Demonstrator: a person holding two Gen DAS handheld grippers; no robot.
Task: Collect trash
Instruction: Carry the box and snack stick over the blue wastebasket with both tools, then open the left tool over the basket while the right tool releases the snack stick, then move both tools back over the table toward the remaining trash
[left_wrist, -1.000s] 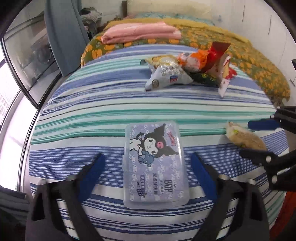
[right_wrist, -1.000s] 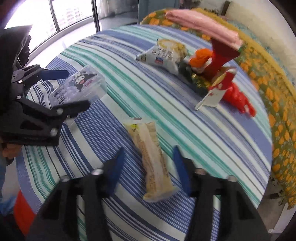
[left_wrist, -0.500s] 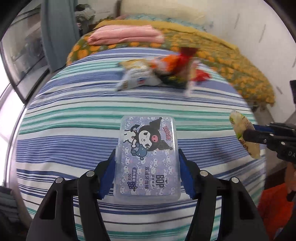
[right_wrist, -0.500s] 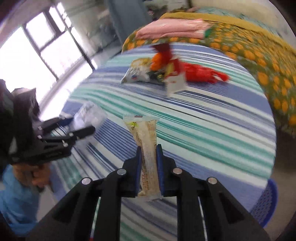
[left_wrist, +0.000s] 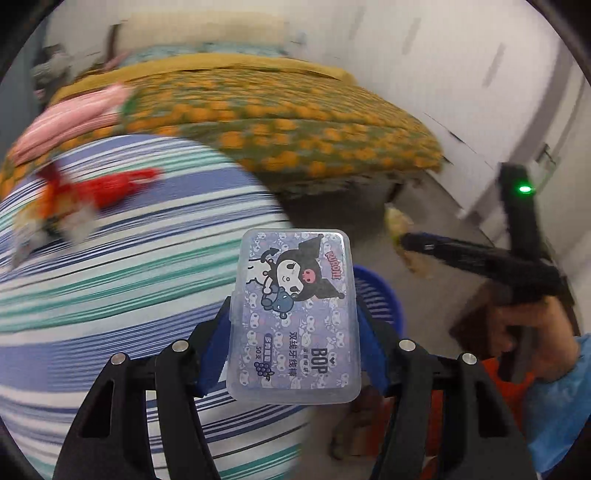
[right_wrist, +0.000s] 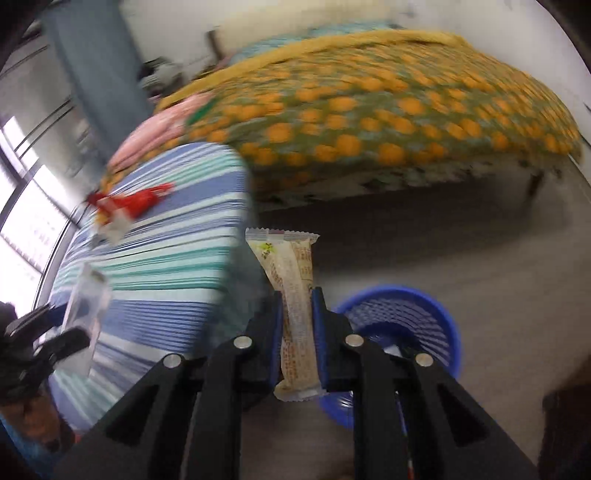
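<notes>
Transport is underway: your left gripper (left_wrist: 293, 328) is clamping the floss box (left_wrist: 295, 314), your right gripper (right_wrist: 297, 332) is pinching the snack wrapper (right_wrist: 291, 306). You are nearing the blue basket (right_wrist: 439, 317) on the floor; judging by that, releasing over it comes next.

orange-flowered bed (right_wrist: 369, 122) against white wall (left_wrist: 424, 74), grey floor (right_wrist: 424, 240), bright window (right_wrist: 22, 229) at left

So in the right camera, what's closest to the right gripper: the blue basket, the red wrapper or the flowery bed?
1. Blue basket, just past the right gripper, on the floor to the right.
2. Red wrapper, on the striped table, upper left.
3. Flowery bed, at the back.
</notes>
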